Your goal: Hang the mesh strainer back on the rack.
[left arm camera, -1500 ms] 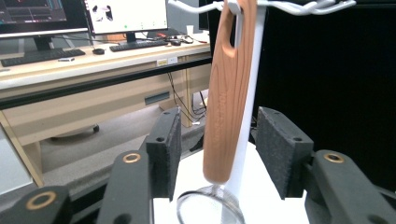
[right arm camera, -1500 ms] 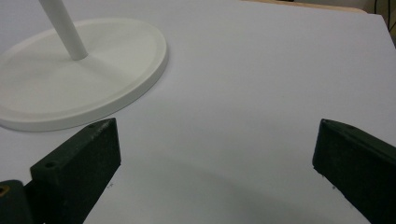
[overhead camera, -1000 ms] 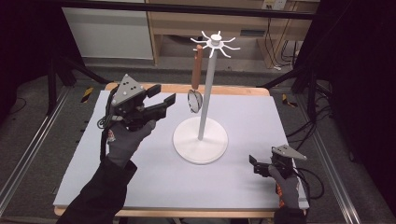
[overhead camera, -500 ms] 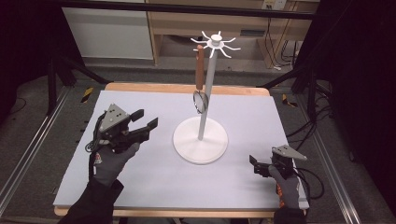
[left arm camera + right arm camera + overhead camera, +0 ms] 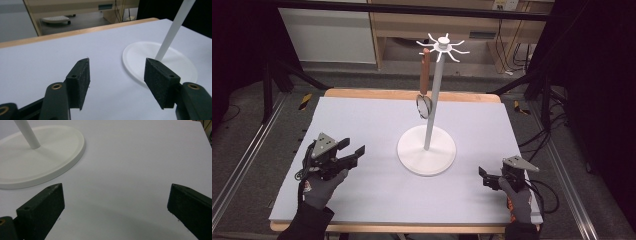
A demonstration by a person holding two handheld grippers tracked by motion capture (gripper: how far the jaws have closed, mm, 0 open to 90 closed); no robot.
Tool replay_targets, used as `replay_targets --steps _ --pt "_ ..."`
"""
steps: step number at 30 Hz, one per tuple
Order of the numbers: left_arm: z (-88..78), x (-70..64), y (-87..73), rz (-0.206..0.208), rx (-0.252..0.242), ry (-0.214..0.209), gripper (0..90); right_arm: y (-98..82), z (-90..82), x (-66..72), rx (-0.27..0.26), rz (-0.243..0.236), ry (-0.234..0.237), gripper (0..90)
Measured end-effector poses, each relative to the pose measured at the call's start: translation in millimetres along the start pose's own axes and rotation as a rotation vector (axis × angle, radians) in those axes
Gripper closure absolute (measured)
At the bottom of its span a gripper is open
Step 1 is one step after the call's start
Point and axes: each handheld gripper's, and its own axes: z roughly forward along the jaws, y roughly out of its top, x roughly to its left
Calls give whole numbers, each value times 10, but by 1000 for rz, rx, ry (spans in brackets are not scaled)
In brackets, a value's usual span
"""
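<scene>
A white stand [image 5: 427,155] with a round base, a thin pole and hooked arms at the top stands mid-table. From one hook hangs a utensil [image 5: 424,90] with a brown handle and a round wire ring at its lower end. My left gripper [image 5: 353,151] hovers low over the mat left of the base, open, and its jaws have just been opening with nothing between them. In the left gripper view the gripper [image 5: 116,75] faces the stand's base [image 5: 160,62]. My right gripper [image 5: 482,176] rests at the front right, open and empty; its own view [image 5: 115,207] shows the base [image 5: 37,162] ahead.
A pale lilac mat [image 5: 377,125] covers the wooden table. Black frame bars and floor rails run along both sides, and cables trail at the right. Shelving stands behind the table.
My left gripper has come down and toward the front left, away from the hanging utensil, and its jaws stand wider. The right gripper has kept still.
</scene>
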Motion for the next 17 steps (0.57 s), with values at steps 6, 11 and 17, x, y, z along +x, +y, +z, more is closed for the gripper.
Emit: replay_targets --steps 6,11,17 --pt "15 157 -167 -36 35 40 354 -22 26 7 25 2 -8 16" --pt "-19 343 -418 -45 89 111 344 -43 23 -12 35 19 -20 16" --pt "-37 465 -540 -51 118 163 335 -116 8 -121 50 75 -40 17"
